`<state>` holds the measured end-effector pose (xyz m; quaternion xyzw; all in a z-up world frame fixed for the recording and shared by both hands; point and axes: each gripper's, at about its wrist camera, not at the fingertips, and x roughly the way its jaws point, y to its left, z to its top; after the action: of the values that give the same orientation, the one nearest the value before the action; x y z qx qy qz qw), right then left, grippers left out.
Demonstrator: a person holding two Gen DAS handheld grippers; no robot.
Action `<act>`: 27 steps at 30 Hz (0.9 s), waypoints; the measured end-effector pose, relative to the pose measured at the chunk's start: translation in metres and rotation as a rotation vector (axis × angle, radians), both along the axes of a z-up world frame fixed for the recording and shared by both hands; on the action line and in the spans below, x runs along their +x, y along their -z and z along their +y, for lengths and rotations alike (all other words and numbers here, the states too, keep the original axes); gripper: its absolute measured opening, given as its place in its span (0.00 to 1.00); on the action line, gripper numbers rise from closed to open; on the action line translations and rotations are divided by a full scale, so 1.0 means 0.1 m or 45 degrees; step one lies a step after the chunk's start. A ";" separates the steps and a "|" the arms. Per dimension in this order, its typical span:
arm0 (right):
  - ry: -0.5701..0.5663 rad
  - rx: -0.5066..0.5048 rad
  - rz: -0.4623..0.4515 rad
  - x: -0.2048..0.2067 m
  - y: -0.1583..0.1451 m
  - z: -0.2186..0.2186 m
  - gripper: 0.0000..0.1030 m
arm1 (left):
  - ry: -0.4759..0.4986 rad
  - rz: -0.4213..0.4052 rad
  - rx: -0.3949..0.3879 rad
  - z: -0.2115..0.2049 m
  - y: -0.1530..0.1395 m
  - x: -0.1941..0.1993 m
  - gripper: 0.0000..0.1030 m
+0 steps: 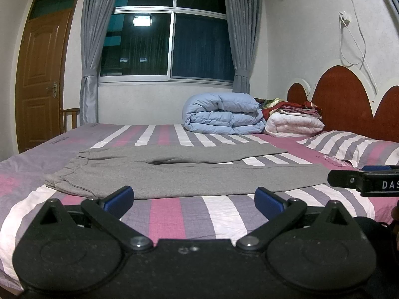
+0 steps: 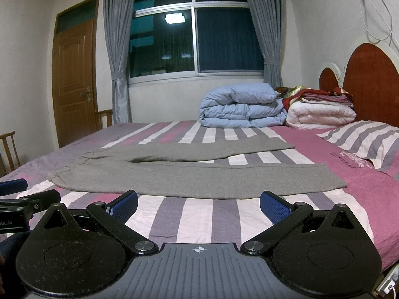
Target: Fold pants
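Both claws hung low at the bed's near edge, the left gripper [image 1: 194, 200] and right gripper [image 2: 198, 205] spread wide, holding nothing; just ahead lay the grey pants [image 2: 199, 177] flat on the striped bedsheet [image 2: 199, 219], waistband leftward, cuffs rightward; soft, light knit, probably limp; best pinched at waistband and cuff.

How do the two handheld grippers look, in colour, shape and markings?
Both the left gripper and the right gripper have black linkage arms, round black discs and blue ribbed fingertip pads. The right one has a grey ridged base with a crosshair mark; white letters "DAS" show on its side.
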<state>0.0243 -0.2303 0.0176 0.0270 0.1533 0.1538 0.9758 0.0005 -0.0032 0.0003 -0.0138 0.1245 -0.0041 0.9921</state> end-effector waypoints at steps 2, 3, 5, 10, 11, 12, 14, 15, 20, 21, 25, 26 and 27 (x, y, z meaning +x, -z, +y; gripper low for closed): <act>-0.001 -0.001 0.001 0.00 0.00 0.00 1.00 | 0.001 0.000 0.000 0.00 0.00 0.00 0.94; -0.001 -0.001 0.001 0.00 0.00 0.00 1.00 | 0.000 0.000 0.000 0.00 0.00 0.00 0.94; -0.002 -0.001 0.003 0.00 0.00 0.02 1.00 | -0.001 -0.001 0.000 0.00 0.00 0.00 0.94; -0.010 0.057 0.028 0.12 0.02 -0.14 1.00 | -0.012 0.010 -0.037 0.06 -0.01 0.01 0.94; -0.009 0.070 0.034 0.13 0.02 -0.17 1.00 | -0.018 0.014 -0.039 0.08 -0.02 0.02 0.94; -0.006 0.076 0.039 0.11 0.00 -0.17 1.00 | -0.019 0.022 -0.043 0.10 -0.02 0.03 0.94; 0.011 0.087 0.045 0.12 -0.01 -0.17 1.00 | -0.017 0.030 -0.039 0.09 -0.01 0.05 0.94; 0.013 0.088 0.046 0.11 -0.02 -0.17 1.00 | -0.014 0.031 -0.038 0.10 -0.02 0.05 0.94; -0.002 0.094 -0.003 0.17 -0.11 -0.15 1.00 | -0.020 0.032 -0.057 0.21 -0.14 0.10 0.94; -0.021 0.108 -0.013 0.21 -0.15 -0.16 1.00 | -0.035 0.034 -0.056 0.25 -0.16 0.15 0.94; -0.110 0.077 0.027 0.65 -0.34 -0.06 1.00 | -0.085 0.050 -0.054 0.59 -0.29 0.50 0.94; -0.125 0.068 0.024 0.77 -0.38 -0.03 1.00 | -0.100 0.061 -0.039 0.70 -0.33 0.62 0.94; -0.139 0.060 0.006 0.90 -0.44 -0.01 1.00 | -0.108 0.067 -0.027 0.78 -0.36 0.71 0.94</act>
<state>0.1140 -0.2309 0.0613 0.0418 0.1533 0.2100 0.9647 0.0718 0.0748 0.0364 -0.0296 0.1499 0.0370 0.9876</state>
